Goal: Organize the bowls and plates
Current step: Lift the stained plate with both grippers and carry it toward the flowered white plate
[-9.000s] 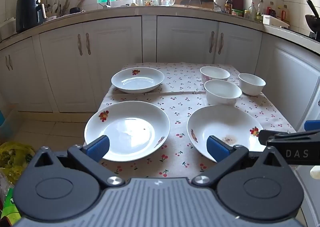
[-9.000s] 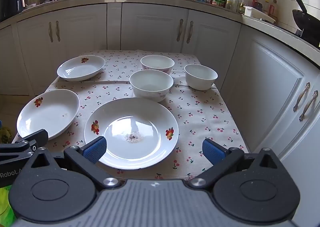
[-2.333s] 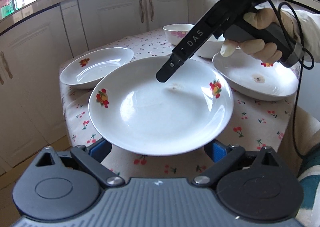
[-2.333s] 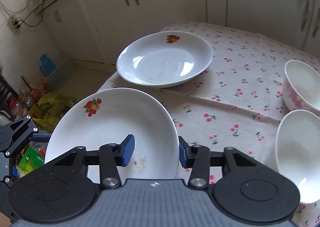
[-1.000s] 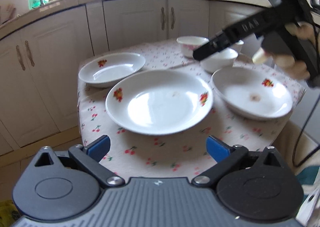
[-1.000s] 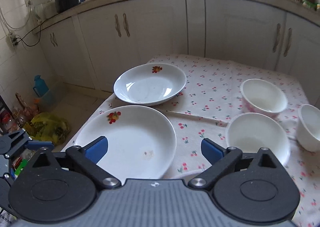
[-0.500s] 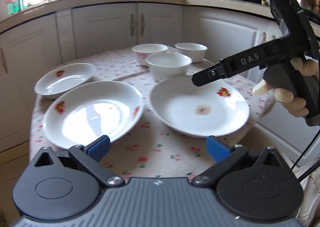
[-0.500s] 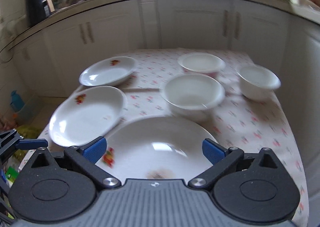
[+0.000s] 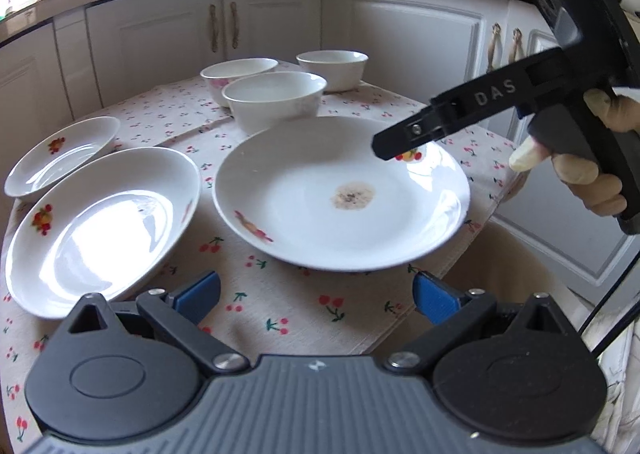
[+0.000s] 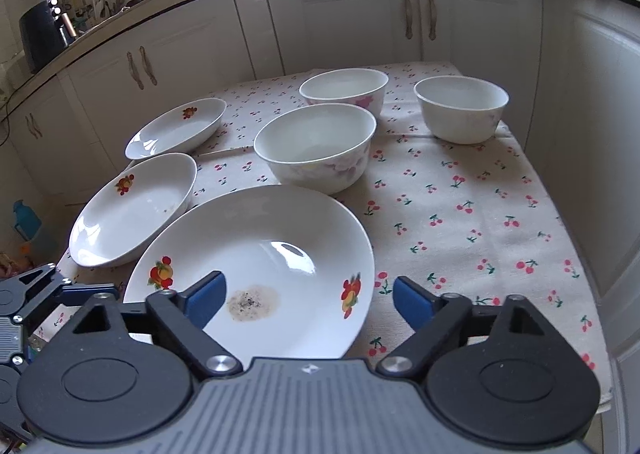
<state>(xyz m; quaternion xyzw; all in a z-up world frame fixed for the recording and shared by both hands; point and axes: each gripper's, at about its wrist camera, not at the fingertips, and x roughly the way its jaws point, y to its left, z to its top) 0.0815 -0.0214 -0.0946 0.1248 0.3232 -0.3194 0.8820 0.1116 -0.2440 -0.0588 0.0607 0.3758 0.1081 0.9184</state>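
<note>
While the stained plate (image 10: 256, 254) lies flat on the cherry-print cloth (image 10: 460, 214) at the near edge of the table, both tools hang over it with nothing in them, so this reads as a line-up for a pick. The right gripper (image 10: 308, 296) has its blue pads spread wide, one above the plate's inside and the other just outside its near rim, which looks like a straddle of the rim ready for a pinch. The left gripper (image 9: 316, 294) is spread too, its pads low in front of the same plate's near edge, apart from it. To the left sits the second large plate (image 9: 100, 226), its rim just beside the stained one, and beyond that the small plate (image 9: 60, 154); likely these three are meant to stack. The three bowls (image 10: 316, 142) cluster at the far side, well out of the way, probably for nesting afterwards. That shallow, glossy rim could slip.
</note>
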